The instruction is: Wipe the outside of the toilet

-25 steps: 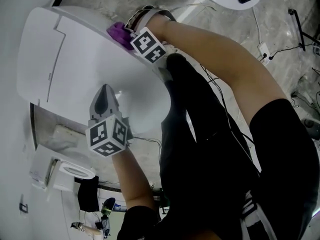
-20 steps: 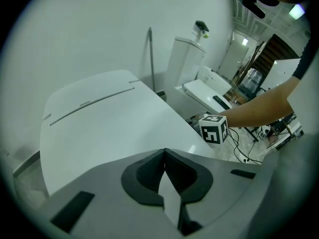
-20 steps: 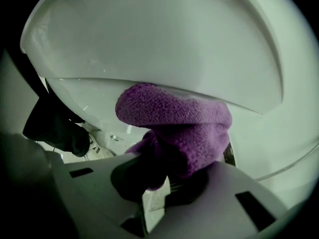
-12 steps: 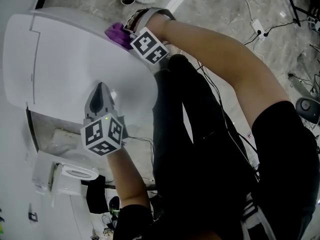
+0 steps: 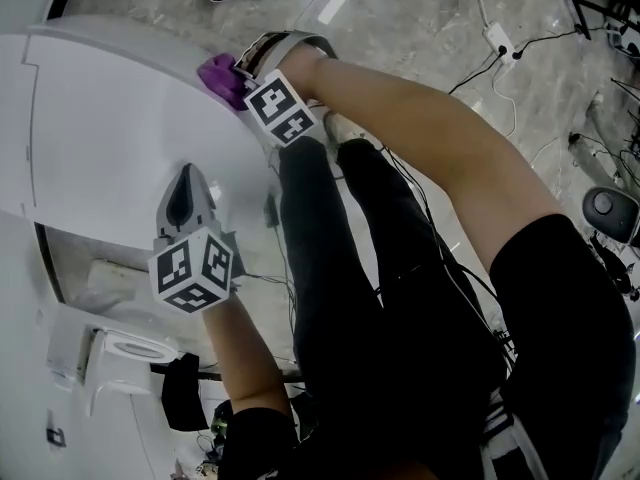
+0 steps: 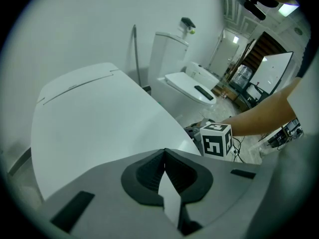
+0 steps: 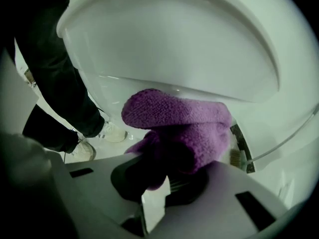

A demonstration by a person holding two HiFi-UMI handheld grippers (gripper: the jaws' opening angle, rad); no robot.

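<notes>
1. Right hand-held gripper [image 5: 243,71]: jaws clamped on a bunched fold of the purple cloth [image 5: 220,74]. Most of the wad bulges free ahead of the jaws.
2. The cloth sits at the upper centre-left of the head view, at the right edge of the toilet [image 5: 120,128]. It is against the bowl's outer side, just under the closed lid.
3. Left hand-held gripper [image 5: 188,190]: jaws together, nothing between them. It lies over the lid at centre-left of the frame. Contact with the lid is probable, but not certain from this angle.
4. Handling, by judgement:
   - The cloth looks soft, light and plush. It should flatten under pressure and follow the curve.
   - The hold on a fold near one end suits this, since the loose bulk does the wiping.
   - The toilet shell looks hard, glossy and slippery, so it needs steady pressure.
5. View differences:
   - Only the right gripper view shows the bowl's underside and the cloth's weave.
   - Only the left gripper view shows a second toilet [image 6: 184,78] at upper right.
   - Only the head view shows both grippers together.
</notes>
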